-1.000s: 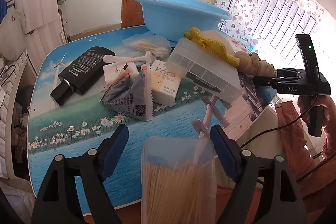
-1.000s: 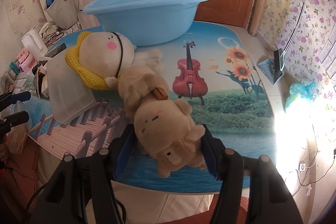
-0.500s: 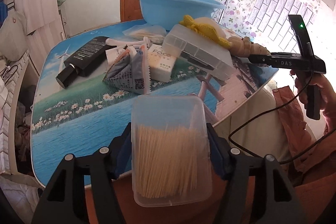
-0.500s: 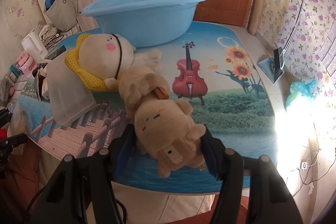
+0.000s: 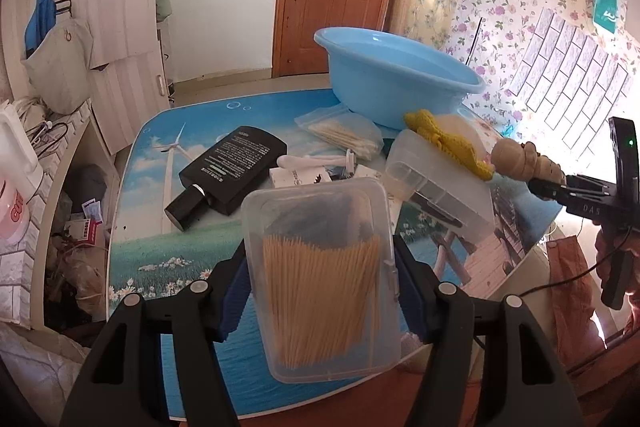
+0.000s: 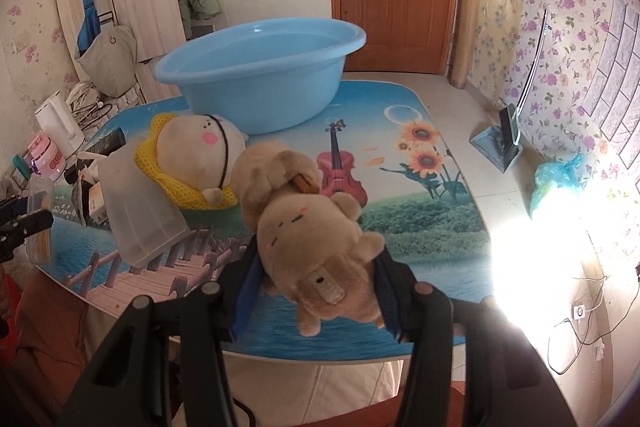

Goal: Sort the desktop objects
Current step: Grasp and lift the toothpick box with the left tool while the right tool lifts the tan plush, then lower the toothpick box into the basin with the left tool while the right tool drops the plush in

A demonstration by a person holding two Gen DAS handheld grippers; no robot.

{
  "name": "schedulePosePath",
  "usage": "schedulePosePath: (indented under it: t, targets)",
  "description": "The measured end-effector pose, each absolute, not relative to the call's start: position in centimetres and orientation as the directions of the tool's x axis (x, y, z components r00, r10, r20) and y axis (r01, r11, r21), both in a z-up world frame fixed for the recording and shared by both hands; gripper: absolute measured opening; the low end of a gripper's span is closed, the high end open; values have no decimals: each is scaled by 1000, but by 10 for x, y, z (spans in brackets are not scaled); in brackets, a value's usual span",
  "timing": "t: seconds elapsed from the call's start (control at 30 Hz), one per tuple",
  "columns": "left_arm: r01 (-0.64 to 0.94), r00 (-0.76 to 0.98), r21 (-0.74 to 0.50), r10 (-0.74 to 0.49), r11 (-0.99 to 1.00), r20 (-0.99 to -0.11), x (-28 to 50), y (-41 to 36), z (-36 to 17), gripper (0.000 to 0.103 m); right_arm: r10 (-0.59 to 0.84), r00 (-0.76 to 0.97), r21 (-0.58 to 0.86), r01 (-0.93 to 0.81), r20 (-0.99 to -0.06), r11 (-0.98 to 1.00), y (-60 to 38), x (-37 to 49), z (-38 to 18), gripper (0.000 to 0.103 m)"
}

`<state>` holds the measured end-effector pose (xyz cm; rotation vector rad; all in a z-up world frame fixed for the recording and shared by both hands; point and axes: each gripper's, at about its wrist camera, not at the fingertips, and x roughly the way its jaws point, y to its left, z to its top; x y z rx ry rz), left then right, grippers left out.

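Printed table (image 5: 152,243), blue basin (image 5: 396,83), left gripper (image 5: 320,279) clamping toothpick box (image 5: 324,267)

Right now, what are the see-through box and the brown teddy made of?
The see-through box looks like clear, slightly cloudy plastic: you can see the thin wooden-looking sticks inside. The brown teddy looks like soft plush fabric, fuzzy and squashy between the fingers.
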<state>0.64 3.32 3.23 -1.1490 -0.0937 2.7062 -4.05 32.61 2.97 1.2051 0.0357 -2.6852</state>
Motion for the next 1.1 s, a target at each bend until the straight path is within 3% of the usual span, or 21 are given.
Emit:
schedulePosePath:
  t: [0.23, 0.3, 0.37, 0.63, 0.67, 0.7, 0.73, 1.1]
  targets:
    - [-135, -633, -124, 182, -983, -753, -9, 35, 8, 65, -140, -608, 39, 177, -781, -983, 320, -46, 12, 54]
    - [-132, -621, -125, 180, -983, -762, -10, 35, 2, 76, -152, -591, 44, 193, -793, -980, 318, -47, 9, 57]
    - [-141, -611, -123, 184, -982, -770, -9, 36, -1, 80, -150, -581, 32, 209, -800, -977, 316, -46, 8, 63]
    - [-145, -600, -112, 177, -983, -780, -3, 35, -8, 81, -154, -567, 37, 212, -809, -977, 316, -49, 4, 66]
    - [-151, -600, -124, 191, -981, -777, -2, 34, -8, 77, -161, -570, 50, 206, -806, -977, 318, -49, 5, 66]
    - [-158, -600, -134, 203, -978, -774, 1, 34, -6, 61, -166, -577, 61, 196, -800, -979, 321, -48, 6, 57]
    - [-160, -596, -134, 204, -978, -776, 1, 34, -4, 62, -164, -590, 70, 179, -790, -981, 325, -48, 8, 50]
    - [-157, -680, -137, 208, -978, -703, -11, 34, 44, 62, -198, -730, 155, 126, -654, -980, 345, -48, 64, 49]
